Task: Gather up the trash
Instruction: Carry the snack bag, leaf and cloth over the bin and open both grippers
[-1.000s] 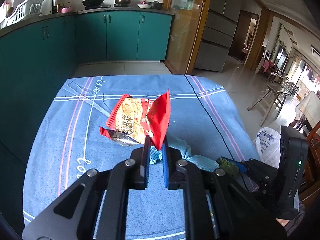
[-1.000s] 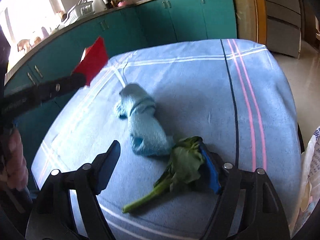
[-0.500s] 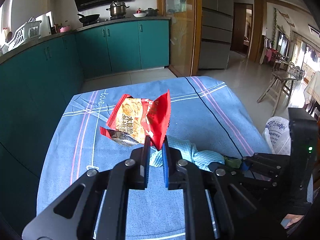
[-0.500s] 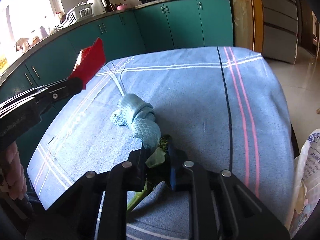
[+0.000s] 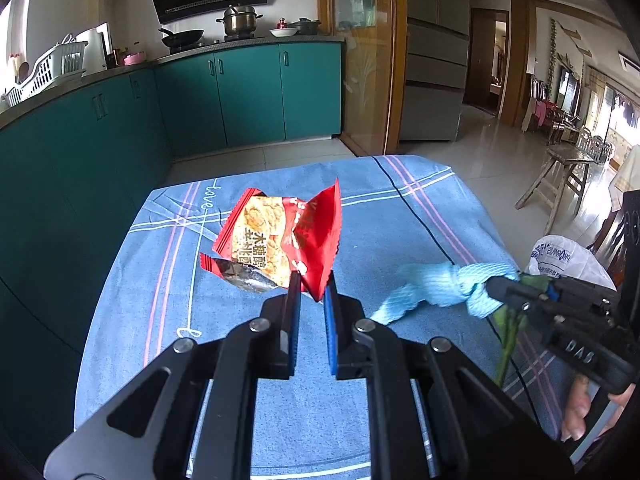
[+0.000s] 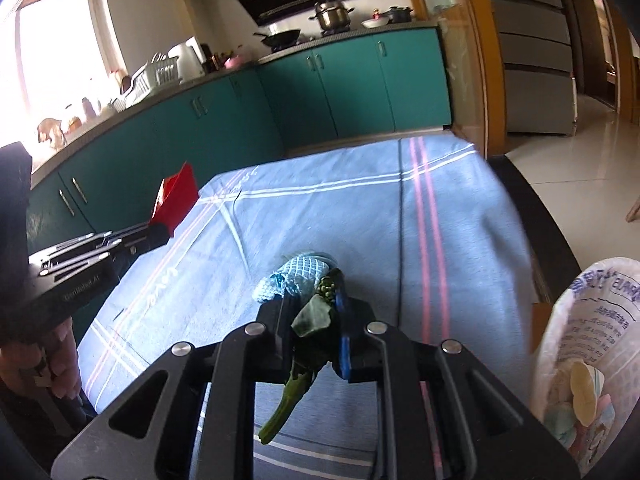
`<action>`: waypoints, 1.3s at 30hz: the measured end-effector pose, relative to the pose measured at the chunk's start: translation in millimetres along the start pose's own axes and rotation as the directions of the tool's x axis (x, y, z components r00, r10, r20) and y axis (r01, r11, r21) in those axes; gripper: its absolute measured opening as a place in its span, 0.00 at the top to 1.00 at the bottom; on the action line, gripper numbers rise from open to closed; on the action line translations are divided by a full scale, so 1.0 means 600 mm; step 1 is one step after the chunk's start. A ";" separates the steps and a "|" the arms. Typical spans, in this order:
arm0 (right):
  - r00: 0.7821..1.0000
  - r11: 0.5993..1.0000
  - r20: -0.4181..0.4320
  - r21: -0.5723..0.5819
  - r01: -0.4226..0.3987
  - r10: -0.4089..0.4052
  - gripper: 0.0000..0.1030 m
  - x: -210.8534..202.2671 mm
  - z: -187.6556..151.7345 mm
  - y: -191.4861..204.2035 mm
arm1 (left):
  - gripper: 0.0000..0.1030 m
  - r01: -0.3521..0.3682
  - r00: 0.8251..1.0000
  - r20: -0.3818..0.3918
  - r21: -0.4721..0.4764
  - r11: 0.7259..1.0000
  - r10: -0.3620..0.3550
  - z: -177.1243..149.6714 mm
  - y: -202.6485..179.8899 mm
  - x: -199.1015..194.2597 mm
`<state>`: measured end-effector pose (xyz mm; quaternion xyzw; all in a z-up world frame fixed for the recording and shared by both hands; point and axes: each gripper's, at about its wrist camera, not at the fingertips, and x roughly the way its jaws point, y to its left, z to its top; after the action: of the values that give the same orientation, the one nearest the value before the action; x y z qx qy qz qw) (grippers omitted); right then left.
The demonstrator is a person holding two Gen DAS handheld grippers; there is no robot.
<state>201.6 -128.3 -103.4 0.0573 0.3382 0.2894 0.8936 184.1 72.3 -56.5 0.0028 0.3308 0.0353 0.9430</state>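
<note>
The left gripper pinches the lower corner of a red snack wrapper between its 2 fingers, and the wrapper stands up above the blue tablecloth, not touching it. The wrapper is torn open, with a silver inside visible at its lower left edge.

The right gripper has its 2 fingers pressed on a green vegetable leaf. The stem of the leaf hangs down below the fingers. A light blue cloth is also caught at the fingertips together with the leaf. In the left wrist view this cloth is lifted at the gripper end, and its other end trails down toward the tablecloth; I cannot tell if that end touches it.

A white plastic bag stands open just beside the right edge of the table, near the right gripper, with some pale trash inside. Teal kitchen cabinets are behind the table.
</note>
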 end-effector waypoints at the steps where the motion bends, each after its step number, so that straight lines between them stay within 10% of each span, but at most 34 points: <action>1: 1.000 1.000 0.004 0.001 0.001 -0.001 0.83 -0.003 0.000 -0.001 | 0.88 0.002 1.000 0.003 0.000 1.000 -0.002 0.000 -0.002 -0.001; 16: 0.991 0.988 -0.043 -0.099 0.119 -0.124 0.83 0.005 -0.019 0.015 | 0.88 0.010 1.000 -0.021 0.053 0.999 -0.009 -0.009 -0.031 0.006; 39: 0.977 0.984 0.124 -0.031 0.178 -0.173 0.83 -0.134 -0.014 -0.043 | 0.88 0.074 0.997 0.021 0.094 0.993 -0.077 0.000 -0.107 -0.019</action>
<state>160.3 -195.2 -71.4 0.0261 0.2809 0.2125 0.9355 179.5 7.6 -51.6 0.0348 0.3204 -0.0159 0.9465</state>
